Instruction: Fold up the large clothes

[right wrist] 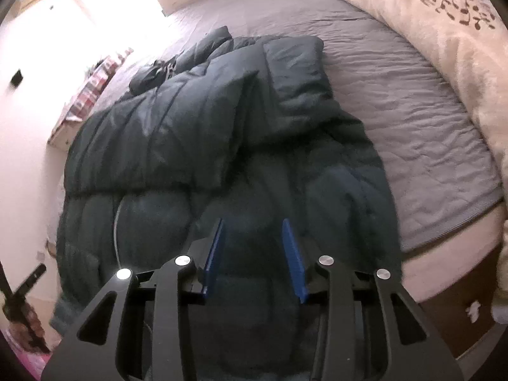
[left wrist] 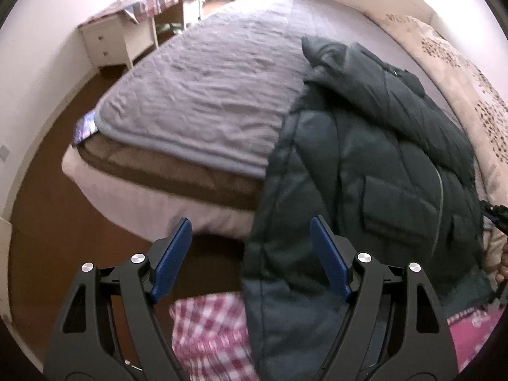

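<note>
A large dark green puffer jacket point(left wrist: 374, 165) lies on the bed, its lower part hanging over the bed's front edge. In the right wrist view the jacket point(right wrist: 197, 146) has both sleeves folded across its body. My left gripper point(left wrist: 250, 231) is open, its blue pads point(left wrist: 171, 260) wide apart beside the jacket's hanging hem, holding nothing. My right gripper point(right wrist: 254, 235) is open just above the jacket's lower part, with dark fabric between and beneath its blue pads point(right wrist: 293, 260), not clamped.
The bed has a grey quilted cover point(left wrist: 206, 95) and a cream blanket with leaf print point(right wrist: 444, 31) along the far side. A white desk point(left wrist: 120, 38) stands by the wall. Brown floor point(left wrist: 47, 206) lies left of the bed. Pink checked fabric point(left wrist: 209, 333) is below the left gripper.
</note>
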